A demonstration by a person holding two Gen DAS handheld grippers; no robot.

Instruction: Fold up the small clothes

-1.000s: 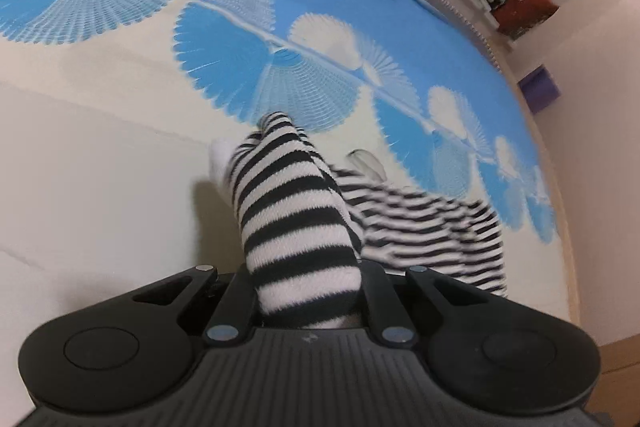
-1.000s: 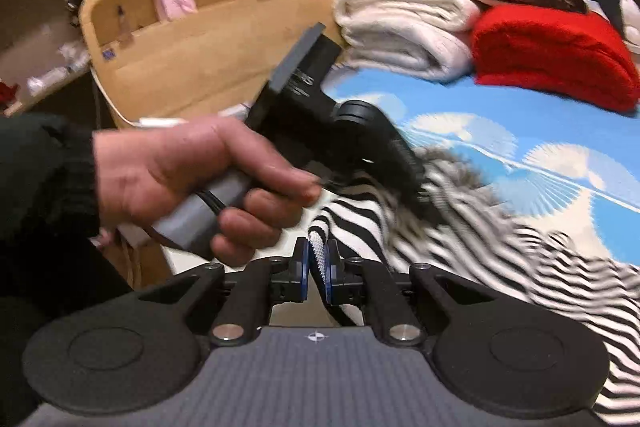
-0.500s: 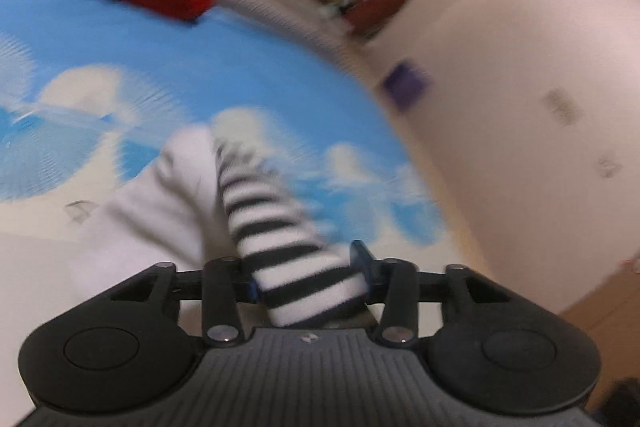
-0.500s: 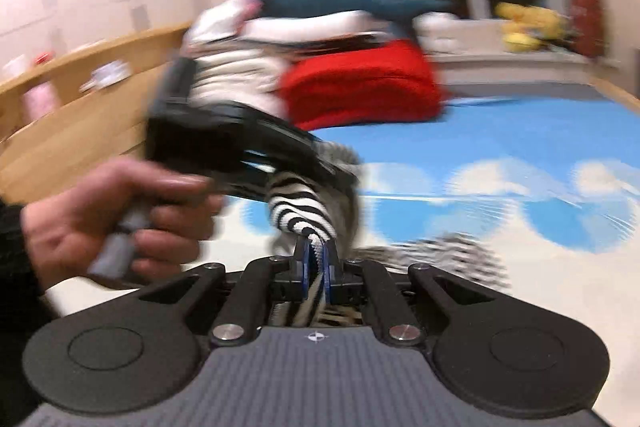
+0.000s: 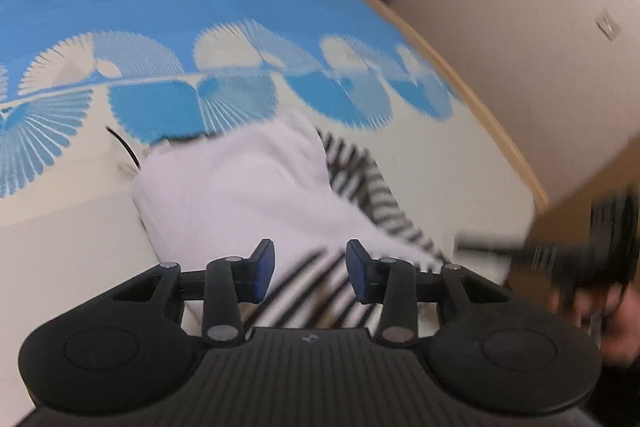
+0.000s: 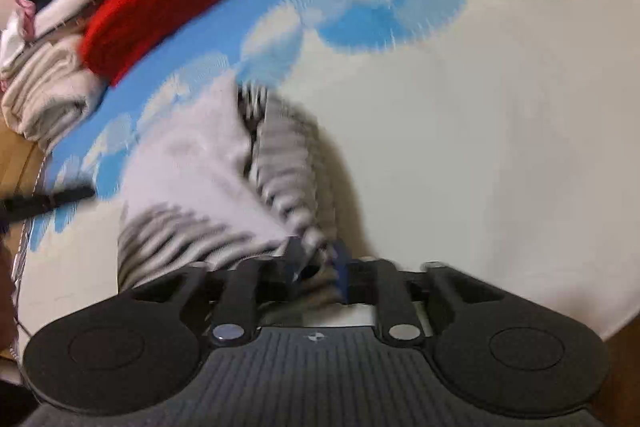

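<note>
A small black-and-white striped garment (image 5: 256,195) lies on the bed with its white inside showing on top. It also shows in the right wrist view (image 6: 208,195). My left gripper (image 5: 310,269) is open, its blue pads apart above the striped hem. My right gripper (image 6: 316,265) has its jaws slightly apart with striped fabric between them; the frame is blurred. The right gripper and hand (image 5: 600,259) show blurred at the right edge of the left wrist view.
The bed sheet (image 5: 240,11) is blue and cream with fan shapes. A red folded blanket (image 6: 160,3) and a stack of pale folded linens (image 6: 52,95) sit at the head of the bed. A wooden bed rail (image 5: 500,131) borders the wall side.
Both grippers swung the garment over and laid it on the sheet, white side up. My left gripper's jaws opened and let go of the striped part. My right gripper's jaws parted a little.
</note>
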